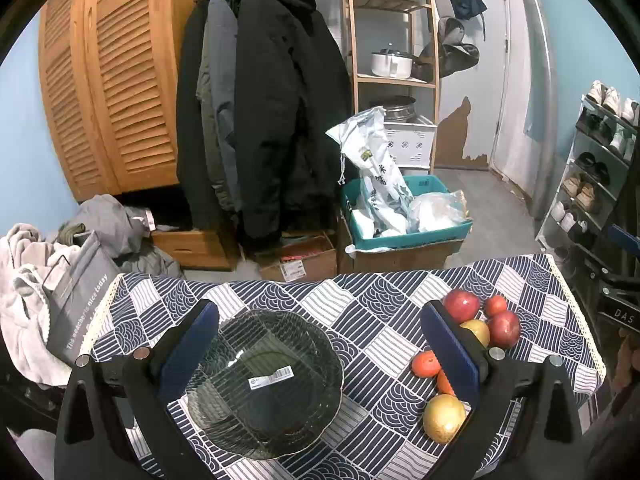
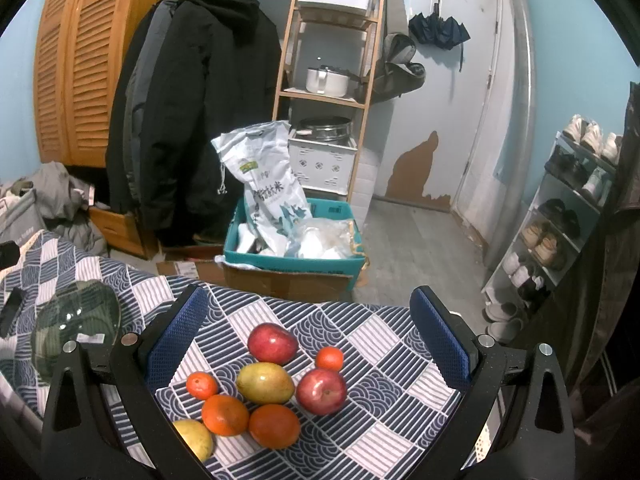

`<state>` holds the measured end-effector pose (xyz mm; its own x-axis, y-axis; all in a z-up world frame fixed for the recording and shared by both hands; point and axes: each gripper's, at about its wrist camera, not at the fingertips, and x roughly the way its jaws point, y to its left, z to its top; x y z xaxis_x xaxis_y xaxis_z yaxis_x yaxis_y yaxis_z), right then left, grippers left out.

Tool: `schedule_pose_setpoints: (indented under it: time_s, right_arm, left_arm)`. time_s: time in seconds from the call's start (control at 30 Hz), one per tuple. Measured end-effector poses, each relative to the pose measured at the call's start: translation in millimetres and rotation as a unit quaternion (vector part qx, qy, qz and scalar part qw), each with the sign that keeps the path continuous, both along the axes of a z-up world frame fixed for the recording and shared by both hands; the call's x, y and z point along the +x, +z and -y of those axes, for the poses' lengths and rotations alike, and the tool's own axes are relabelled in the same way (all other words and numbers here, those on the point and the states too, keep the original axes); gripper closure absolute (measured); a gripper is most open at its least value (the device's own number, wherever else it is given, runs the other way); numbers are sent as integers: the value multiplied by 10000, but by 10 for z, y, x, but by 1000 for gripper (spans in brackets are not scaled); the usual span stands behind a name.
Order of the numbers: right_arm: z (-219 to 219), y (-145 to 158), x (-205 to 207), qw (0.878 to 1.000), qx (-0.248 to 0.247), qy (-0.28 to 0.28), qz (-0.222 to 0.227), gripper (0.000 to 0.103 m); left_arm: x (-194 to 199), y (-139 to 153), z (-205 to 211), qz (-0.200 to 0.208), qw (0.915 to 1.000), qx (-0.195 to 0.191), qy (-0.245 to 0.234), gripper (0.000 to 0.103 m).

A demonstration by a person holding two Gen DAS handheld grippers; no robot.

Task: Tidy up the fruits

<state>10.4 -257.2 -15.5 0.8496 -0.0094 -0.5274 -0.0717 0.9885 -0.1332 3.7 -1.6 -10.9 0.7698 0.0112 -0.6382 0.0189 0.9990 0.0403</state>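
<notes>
Tabletop (image 1: 400, 320) under a navy-and-white patchwork cloth of wave and stripe squares, lace trim at its edges. Beyond it, a teal bin (image 2: 256, 256) holding a white rice sack (image 2: 264, 188) printed with Chinese characters and a small green logo; to the far left a grey bag (image 1: 76, 312) reading "The weather is nice today". On the tabletop's left part, an empty smoked-glass plate (image 1: 264, 384) with ribbed surface and scalloped rim, a white barcode sticker at its middle, print too small to read. Left tongs (image 1: 320, 352) spread wide, holding nothing, straddling the plate from above. Right tongs (image 2: 308, 340) likewise spread wide and empty, poised over the fruit cluster on the tabletop's right part. Fruits there, lying close together: two red apples (image 2: 273, 342) (image 2: 321, 391), a yellow-green mango (image 2: 265, 383) between them, a second mango (image 2: 194, 438) at the near edge, two larger oranges (image 2: 225, 415) (image 2: 274, 426) side by side, two small mandarins (image 2: 202, 385) (image 2: 329, 359).
</notes>
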Motion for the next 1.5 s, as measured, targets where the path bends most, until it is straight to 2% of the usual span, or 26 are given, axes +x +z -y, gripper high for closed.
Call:
schedule_pose_setpoints:
  time_s: [1.5]
  right_arm:
    - [-4, -3, 1, 10000, -6, 5, -7, 3]
  left_arm:
    - [-3, -17, 54, 13, 10000, -52, -16, 1]
